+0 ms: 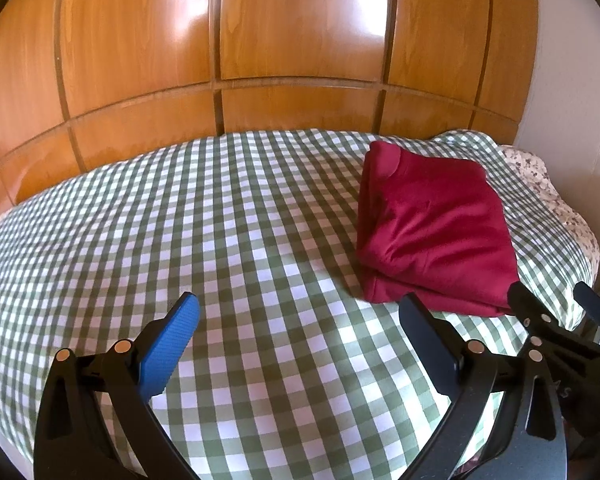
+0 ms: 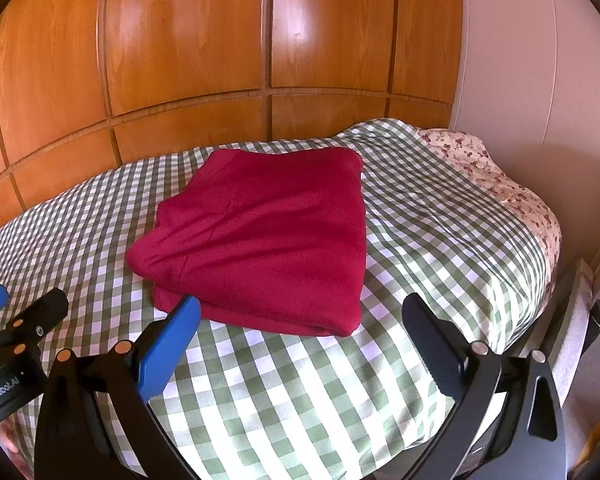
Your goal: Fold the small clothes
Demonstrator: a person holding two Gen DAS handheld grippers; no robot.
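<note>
Your left tongs [image 1: 300, 320] and right tongs [image 2: 300, 320] both gape apart, empty; folded red garment [image 2: 260, 236] rests on checked bed [image 2: 300, 380].

Each black gripper [image 2: 300, 312] has one blue ribbed finger [image 2: 168, 348] (white "GenRobot.AI" lettering).

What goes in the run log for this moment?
left gripper: open, empty | right gripper: open, empty | red garment: folded, on checked bedcover
</note>
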